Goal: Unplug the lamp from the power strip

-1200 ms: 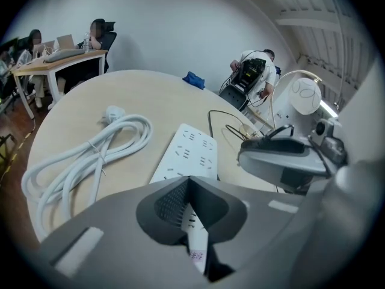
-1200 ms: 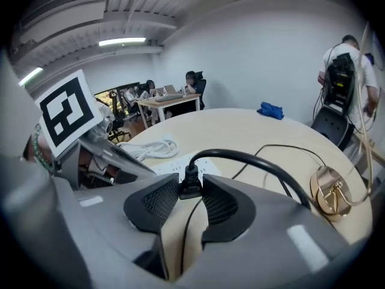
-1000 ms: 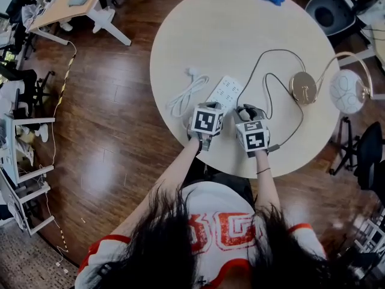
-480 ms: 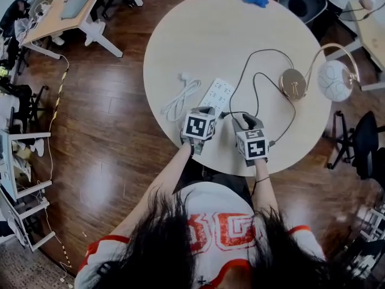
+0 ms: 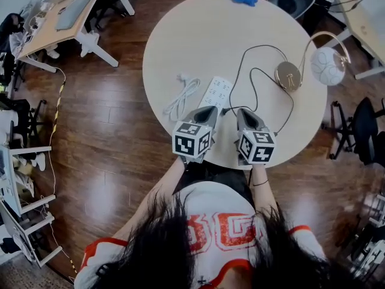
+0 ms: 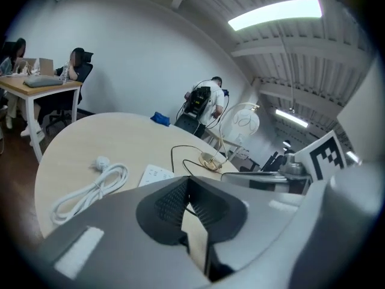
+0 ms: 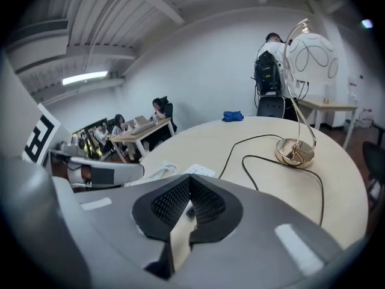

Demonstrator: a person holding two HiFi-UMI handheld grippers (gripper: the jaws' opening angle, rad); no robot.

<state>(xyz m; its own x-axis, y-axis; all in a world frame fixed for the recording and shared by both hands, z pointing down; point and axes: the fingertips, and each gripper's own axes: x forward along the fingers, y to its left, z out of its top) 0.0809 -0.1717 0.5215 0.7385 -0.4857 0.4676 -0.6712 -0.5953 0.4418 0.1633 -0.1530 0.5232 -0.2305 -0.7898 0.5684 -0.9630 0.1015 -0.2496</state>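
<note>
Apparently the unplugging is done: the black lamp cord (image 5: 264, 46) ends loose on the round table (image 5: 198, 35), just beside the white power strip (image 5: 217, 92). Right gripper (image 5: 243, 111) jaws have just closed, nothing between them; left gripper (image 5: 209, 109) jaws together, empty. Remaining: nothing evident.

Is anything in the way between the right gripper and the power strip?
Nothing visible. The right gripper, jaws shut, hovers just short of the power strip. Only the lamp's black cord runs up to the strip. The white cable lies off to its left.
</note>
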